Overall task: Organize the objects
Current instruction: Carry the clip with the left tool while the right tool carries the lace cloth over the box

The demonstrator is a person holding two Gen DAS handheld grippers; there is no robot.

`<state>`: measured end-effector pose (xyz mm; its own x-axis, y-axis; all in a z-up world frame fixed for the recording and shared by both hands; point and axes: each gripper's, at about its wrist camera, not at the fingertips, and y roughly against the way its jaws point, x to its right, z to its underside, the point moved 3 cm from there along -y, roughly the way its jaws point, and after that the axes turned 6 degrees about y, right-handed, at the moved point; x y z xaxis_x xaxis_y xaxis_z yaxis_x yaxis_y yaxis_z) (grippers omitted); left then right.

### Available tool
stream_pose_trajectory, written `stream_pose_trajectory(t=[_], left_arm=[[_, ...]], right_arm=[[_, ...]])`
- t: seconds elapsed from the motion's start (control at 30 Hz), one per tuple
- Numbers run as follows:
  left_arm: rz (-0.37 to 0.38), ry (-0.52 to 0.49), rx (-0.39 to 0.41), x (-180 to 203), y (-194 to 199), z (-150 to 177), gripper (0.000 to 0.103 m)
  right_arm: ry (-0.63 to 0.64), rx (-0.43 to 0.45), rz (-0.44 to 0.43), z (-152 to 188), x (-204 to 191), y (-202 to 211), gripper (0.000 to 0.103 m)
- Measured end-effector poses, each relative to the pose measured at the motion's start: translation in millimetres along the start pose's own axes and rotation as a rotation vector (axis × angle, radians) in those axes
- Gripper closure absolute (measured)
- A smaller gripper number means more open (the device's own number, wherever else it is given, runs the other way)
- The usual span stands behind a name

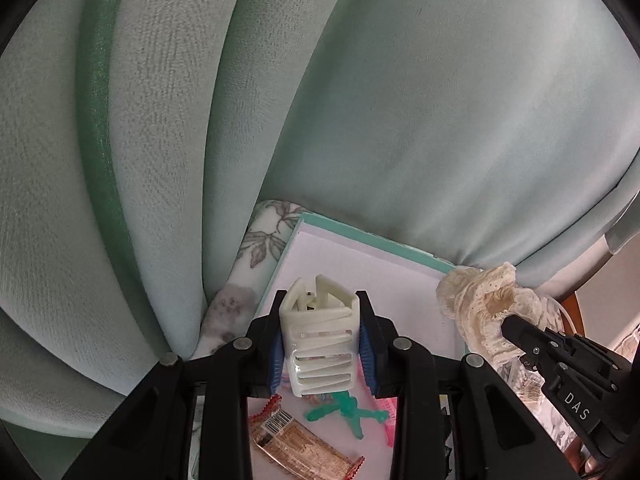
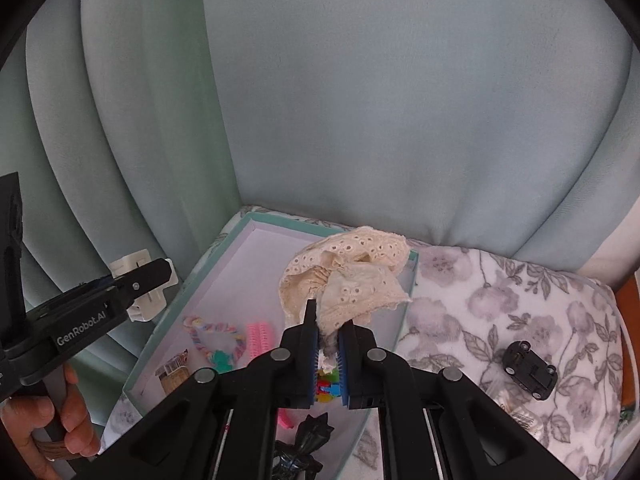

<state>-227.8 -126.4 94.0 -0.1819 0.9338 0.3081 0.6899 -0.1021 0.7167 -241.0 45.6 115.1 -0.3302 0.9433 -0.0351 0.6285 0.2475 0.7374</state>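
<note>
In the left wrist view, the left gripper [image 1: 323,344] squeezes a hard, cream hair clip [image 1: 319,340] with slots, held above the shallow white box [image 1: 360,264]. A snack wrapper [image 1: 298,446] and a green knot toy [image 1: 346,410] lie inside.

In the right wrist view, the right gripper [image 2: 329,322] pinches a soft, holey lace cloth [image 2: 348,280] over the box. Only here a small black toy car [image 2: 530,370] sits on the flowery blanket [image 2: 520,300], and a hand [image 2: 48,420] shows

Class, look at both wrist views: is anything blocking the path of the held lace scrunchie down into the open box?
Nothing visible blocks it. The right gripper holds the lace scrunchie above the box. The floor toward the box's far end is bare; the other items lie nearer the camera. The left gripper, holding a white hair claw, is off to the side.
</note>
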Motion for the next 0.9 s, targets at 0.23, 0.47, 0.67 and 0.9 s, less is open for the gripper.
stream_pose_trajectory(t=[0.23,0.47,0.67,0.9], left_arm=[[-0.006,-0.013,-0.034,4,-27,-2,0.070],[-0.021,-0.038,-0.091,13,-58,5,0.070],[-0.045,-0.069,-0.116,19,-73,11,0.070],[-0.061,-0.059,-0.152,20,-82,19,0.070]], right_arm=[[0.002,-0.048,-0.015,-1,-2,-26,0.094],[-0.013,-0.109,-0.020,11,1,-54,0.094],[-0.014,-0.140,-0.013,20,5,-65,0.094],[-0.013,-0.163,-0.007,26,8,-69,0.092]])
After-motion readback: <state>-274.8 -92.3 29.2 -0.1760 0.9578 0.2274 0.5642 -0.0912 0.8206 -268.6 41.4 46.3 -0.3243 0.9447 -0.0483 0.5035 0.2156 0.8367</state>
